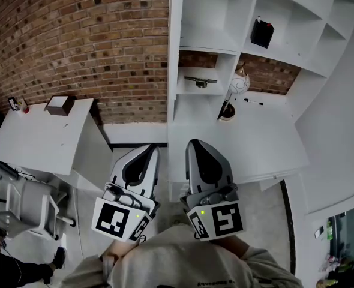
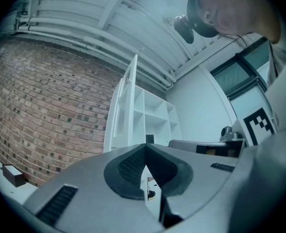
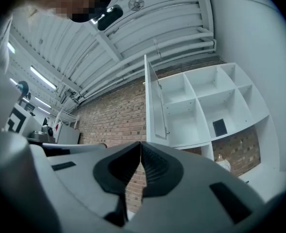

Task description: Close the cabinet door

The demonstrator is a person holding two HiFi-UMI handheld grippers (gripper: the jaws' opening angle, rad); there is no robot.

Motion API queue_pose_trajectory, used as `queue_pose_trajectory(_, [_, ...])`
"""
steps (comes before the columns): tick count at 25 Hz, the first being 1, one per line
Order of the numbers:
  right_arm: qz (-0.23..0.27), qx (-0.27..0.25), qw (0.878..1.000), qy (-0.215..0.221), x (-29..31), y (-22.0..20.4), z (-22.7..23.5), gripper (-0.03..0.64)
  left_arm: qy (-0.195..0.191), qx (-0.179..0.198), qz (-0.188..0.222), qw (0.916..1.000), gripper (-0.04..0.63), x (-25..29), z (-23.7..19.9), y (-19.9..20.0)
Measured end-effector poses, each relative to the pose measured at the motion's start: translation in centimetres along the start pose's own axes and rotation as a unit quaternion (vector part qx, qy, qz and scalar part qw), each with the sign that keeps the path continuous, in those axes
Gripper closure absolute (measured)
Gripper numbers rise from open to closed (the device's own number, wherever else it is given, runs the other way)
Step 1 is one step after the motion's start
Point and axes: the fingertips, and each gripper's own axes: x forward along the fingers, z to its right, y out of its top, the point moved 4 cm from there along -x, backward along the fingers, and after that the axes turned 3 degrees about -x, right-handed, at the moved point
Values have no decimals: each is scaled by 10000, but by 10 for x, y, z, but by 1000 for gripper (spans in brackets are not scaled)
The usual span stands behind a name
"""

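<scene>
Head view: both hand-held grippers sit low, near the person's chest, and point toward the white open-fronted shelving unit (image 1: 297, 47). The left gripper (image 1: 152, 150) and right gripper (image 1: 192, 144) are well apart from the white flat-panel cabinet door (image 1: 176, 53). The door stands open and is seen edge-on between the red brick wall (image 1: 87, 41) and the shelves. A small black box (image 1: 262, 33) sits in one compartment.

Left gripper view: the left gripper (image 2: 145, 152) is clenched, its ribbed pads meeting at the tips with nothing between them. The door (image 2: 128, 101) shows ahead as a narrow upright panel projecting from the unit.

Right gripper view: the right gripper (image 3: 140, 147) is likewise clenched and empty. The door (image 3: 152, 106) juts out from the unit's left side, and small hinge fittings show along its inner face.

Judged step: approach. To close the door well, keep the jaws together and set a tip on its brick-side face near the free edge, far from the hinges. Push along the door's arc and ease off as it meets the frame, so it does not rebound.
</scene>
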Motion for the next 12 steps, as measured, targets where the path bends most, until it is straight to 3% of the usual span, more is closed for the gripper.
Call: queue_pose_trajectory(12, [96,48,9981,607,52,-16,31,597,335,149,86,9993,589,51,-17,-9])
